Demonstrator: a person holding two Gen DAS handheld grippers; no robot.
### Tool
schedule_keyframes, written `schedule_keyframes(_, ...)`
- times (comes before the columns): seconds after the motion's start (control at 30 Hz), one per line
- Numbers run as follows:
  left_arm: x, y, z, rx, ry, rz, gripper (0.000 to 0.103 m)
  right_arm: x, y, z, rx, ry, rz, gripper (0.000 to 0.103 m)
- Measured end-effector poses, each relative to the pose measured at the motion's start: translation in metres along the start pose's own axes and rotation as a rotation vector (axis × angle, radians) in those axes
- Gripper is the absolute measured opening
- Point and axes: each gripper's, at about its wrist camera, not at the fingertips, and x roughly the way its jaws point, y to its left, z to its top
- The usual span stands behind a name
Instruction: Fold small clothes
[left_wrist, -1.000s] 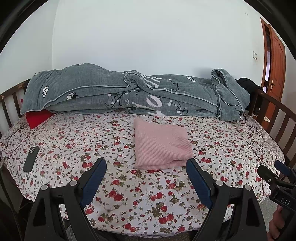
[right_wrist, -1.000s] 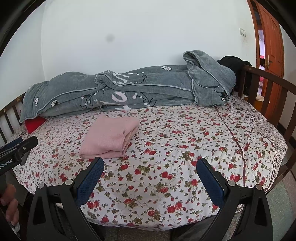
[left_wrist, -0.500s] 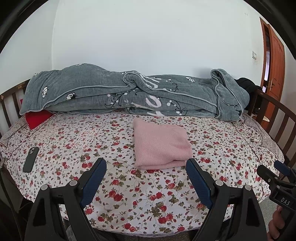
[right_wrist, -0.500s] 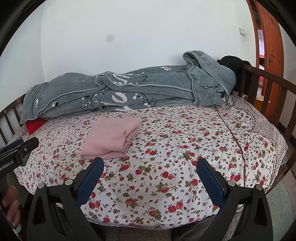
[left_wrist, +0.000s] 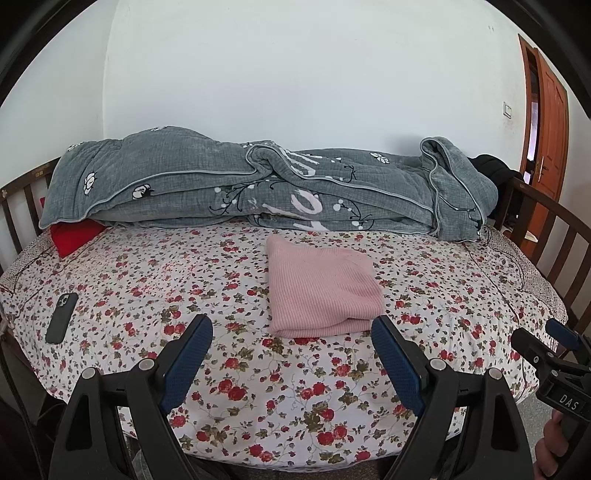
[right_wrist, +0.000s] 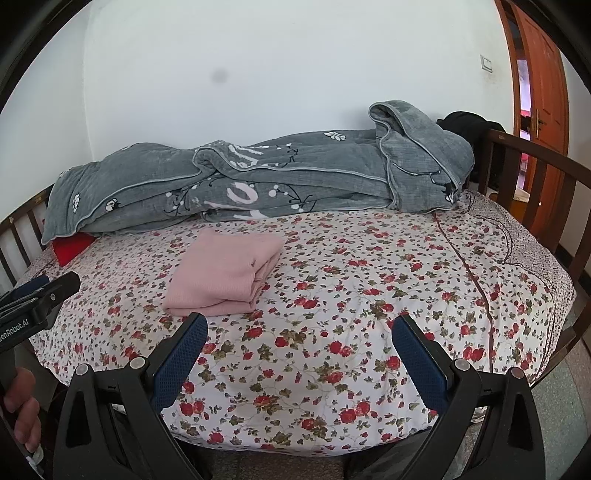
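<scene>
On the floral bed (left_wrist: 258, 406), folded pink garment (left_wrist: 321, 288) lies lengthwise toward both gaping, empty claws

Red cushion (left_wrist: 75, 236) mostly hidden under the grey quilt (left_wrist: 258, 184).

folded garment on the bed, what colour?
Pale pink, ribbed knit: the folded garment. Clearest in the left wrist view.

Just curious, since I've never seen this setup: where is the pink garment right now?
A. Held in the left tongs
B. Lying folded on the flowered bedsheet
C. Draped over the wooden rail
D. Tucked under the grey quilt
B: the pink garment lies folded on the flowered bedsheet, untouched by either tongs.
</scene>
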Motion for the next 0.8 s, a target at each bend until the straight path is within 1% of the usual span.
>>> schedule_keyframes(0.8, -0.0019, 0.0019, 0.0021, 0.005, -0.007, -0.004, 0.088, -0.0006, 0.0072, 0.0032, -0.002, -0.006, 0.004, 0.099)
